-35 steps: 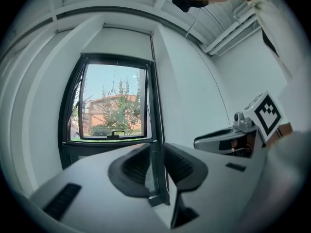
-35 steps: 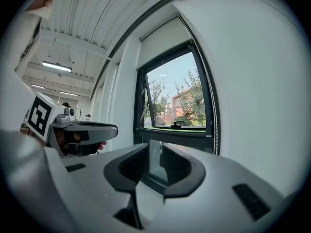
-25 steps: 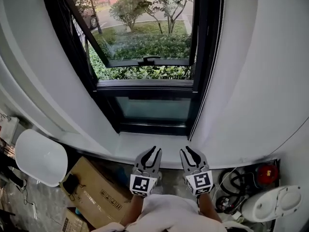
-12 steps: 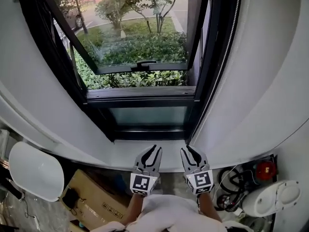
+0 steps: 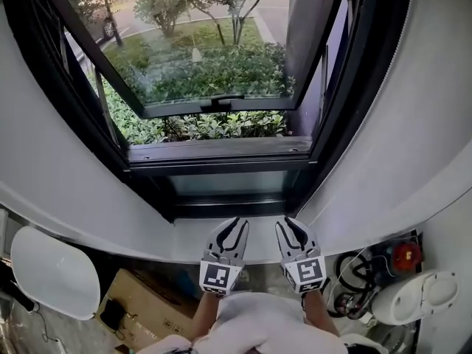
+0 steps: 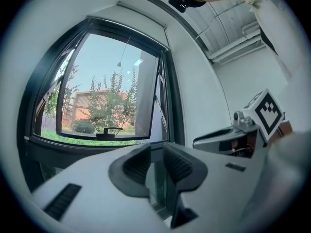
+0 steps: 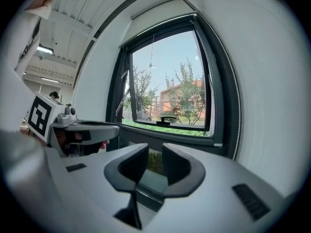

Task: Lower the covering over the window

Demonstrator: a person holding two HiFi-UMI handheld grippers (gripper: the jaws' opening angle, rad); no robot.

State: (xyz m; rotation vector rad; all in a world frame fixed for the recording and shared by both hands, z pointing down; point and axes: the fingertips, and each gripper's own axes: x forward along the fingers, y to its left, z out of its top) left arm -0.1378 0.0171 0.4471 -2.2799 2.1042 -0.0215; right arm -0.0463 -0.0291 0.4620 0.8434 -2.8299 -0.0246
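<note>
A black-framed window (image 5: 214,153) fills the wall ahead, its glass sash (image 5: 199,57) tilted outward over green shrubs. No covering hangs over the glass. A white rail (image 7: 155,9) runs along the top of the recess, and a thin cord (image 7: 152,52) hangs below it. A bead chain (image 7: 237,115) runs down the frame's right side. My left gripper (image 5: 234,226) (image 6: 156,161) and right gripper (image 5: 290,226) (image 7: 155,164) hover side by side over the white sill (image 5: 184,236). Both are open and empty.
A white chair seat (image 5: 51,271) and a cardboard box (image 5: 147,308) sit on the floor at lower left. At lower right are a white appliance (image 5: 413,297), a red object (image 5: 402,255) and coiled cables (image 5: 354,290). White walls flank the window.
The head view has shifted, so the window sits lower and larger in the picture. Both grippers stay in the same spot with unchanged jaws.
</note>
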